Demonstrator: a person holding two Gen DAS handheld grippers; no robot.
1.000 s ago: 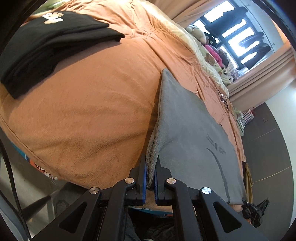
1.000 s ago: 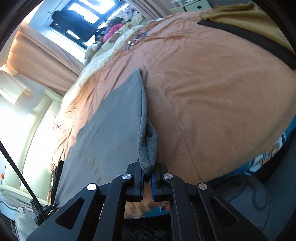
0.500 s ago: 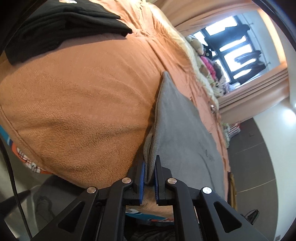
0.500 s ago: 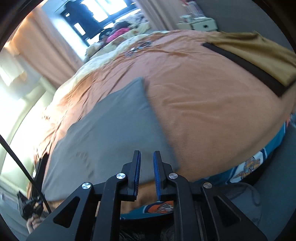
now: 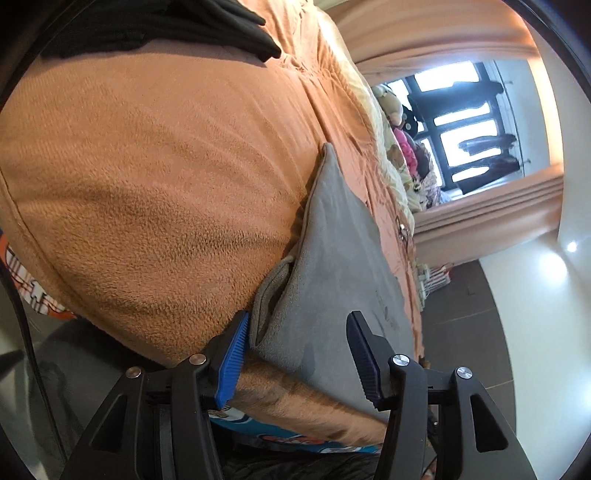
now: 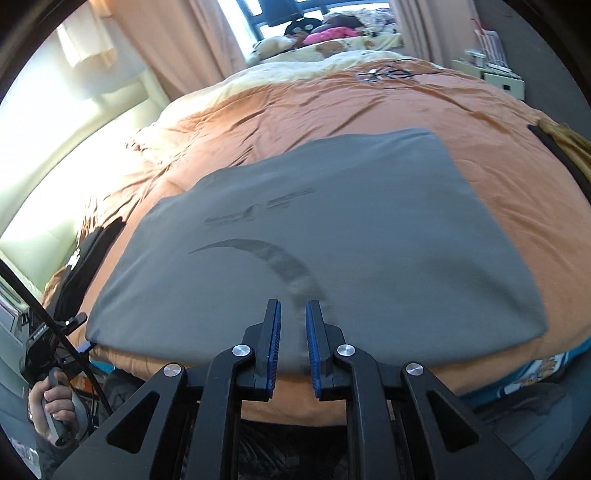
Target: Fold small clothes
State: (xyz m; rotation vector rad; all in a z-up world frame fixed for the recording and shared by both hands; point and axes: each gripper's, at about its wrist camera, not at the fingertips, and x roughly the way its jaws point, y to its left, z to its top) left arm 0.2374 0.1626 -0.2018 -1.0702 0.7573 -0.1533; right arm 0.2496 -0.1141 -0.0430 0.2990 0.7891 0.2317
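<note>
Grey folded garment [image 6: 332,236] lying flat on orange blanket [image 6: 461,110], near the bed's front edge, dark swoosh-like print facing up. Left gripper [image 5: 295,343] at the garment's near left corner, jaws opening; corner fabric [image 5: 269,306] sitting between them, layered edge just beside the left blue pad [image 5: 232,354], right pad well clear, so no clamping seen. Corner resting on the blanket edge, slightly gaping at the fold. Right gripper [image 6: 293,343] above the middle of the garment's near edge, pointing across the cloth; blue pads parted by a narrow gap, nothing pinched between them, cloth lying beneath and beyond the tips. Slight blur around the tips in the right wrist view. Folded black clothes [image 5: 159,26] further along the blanket at the left wrist view's top, well apart from the grey piece. Yellow-brown garment with black band [image 6: 565,147] at the blanket's right edge. Hand [image 6: 51,406] on the other gripper's handle visible at lower left of the right wrist view. Soft toys [image 6: 325,29] by the window beyond.
</note>
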